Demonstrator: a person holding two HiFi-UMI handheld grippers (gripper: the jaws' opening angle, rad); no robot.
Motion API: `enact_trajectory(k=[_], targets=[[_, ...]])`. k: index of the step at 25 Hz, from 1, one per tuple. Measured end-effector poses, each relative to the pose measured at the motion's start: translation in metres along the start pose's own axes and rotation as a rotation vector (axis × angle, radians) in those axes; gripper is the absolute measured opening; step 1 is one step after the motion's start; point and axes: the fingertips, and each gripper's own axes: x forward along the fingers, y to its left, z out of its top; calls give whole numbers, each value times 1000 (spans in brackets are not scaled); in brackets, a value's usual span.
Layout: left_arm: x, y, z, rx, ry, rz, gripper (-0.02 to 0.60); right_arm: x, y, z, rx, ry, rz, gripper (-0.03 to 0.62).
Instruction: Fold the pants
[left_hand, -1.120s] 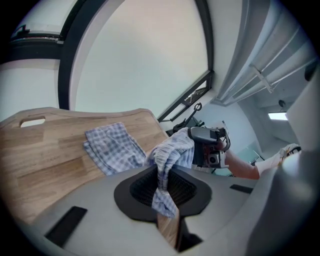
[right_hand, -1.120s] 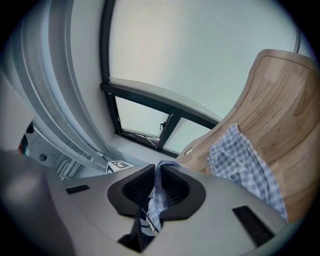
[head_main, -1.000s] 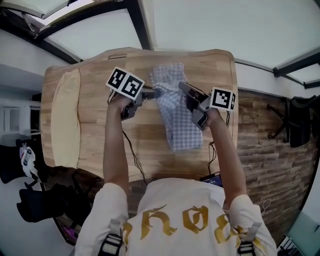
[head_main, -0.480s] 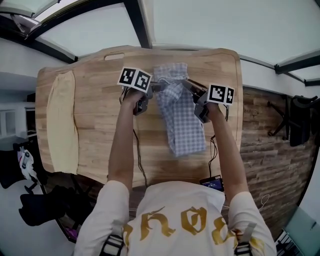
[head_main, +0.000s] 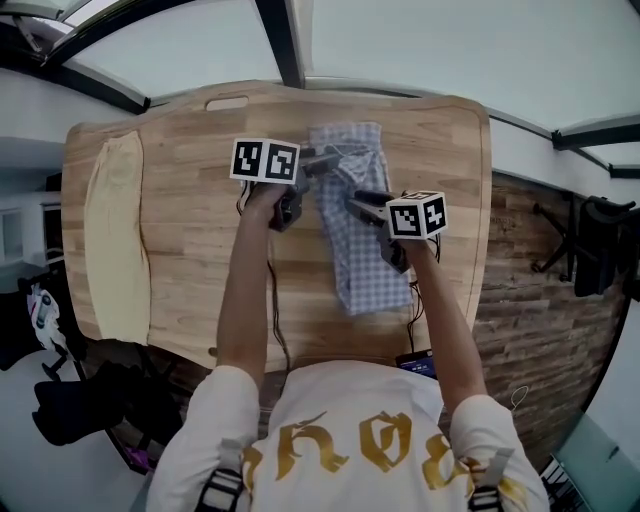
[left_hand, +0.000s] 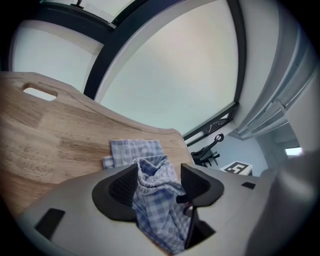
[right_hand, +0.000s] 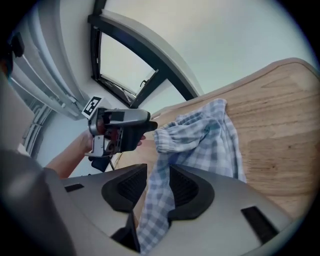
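Note:
Blue-and-white checked pants lie lengthwise on the wooden table, bunched at the far end. My left gripper is at that far end. Its jaws are opening, and the gathered waistband sits loosely between the wide-apart pads. My right gripper hovers over the pants' middle. Its jaws are closing, with a hanging strip of checked cloth between the pads and a gap still on one side. The left gripper shows in the right gripper view.
A folded cream cloth lies along the table's left side. The table has a handle slot at its far edge. Beyond the table are a pale floor and dark frame bars. A brick-patterned wall is at the right.
The left gripper moved toward the pants' far end and its jaws spread wide. The right gripper came down and inward from the pants' right edge to over their middle, jaws now parted.

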Motion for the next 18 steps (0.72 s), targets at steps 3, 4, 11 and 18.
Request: enact_trajectory(k=[3,4,11,18], targets=[[-6,0,0,25,-20,30,262,8,-10,12,31,-25,-26,142],[-9,1,-2,41,-27,54,262,10,-11,19,38,-39,-25,133],[-8,-6,-37,244,60,141,262,15,-15,91,7,-154,-41,114],[-5,-18,-59,258,88,119,261,8,-53,113,-9,-251,-196,121]])
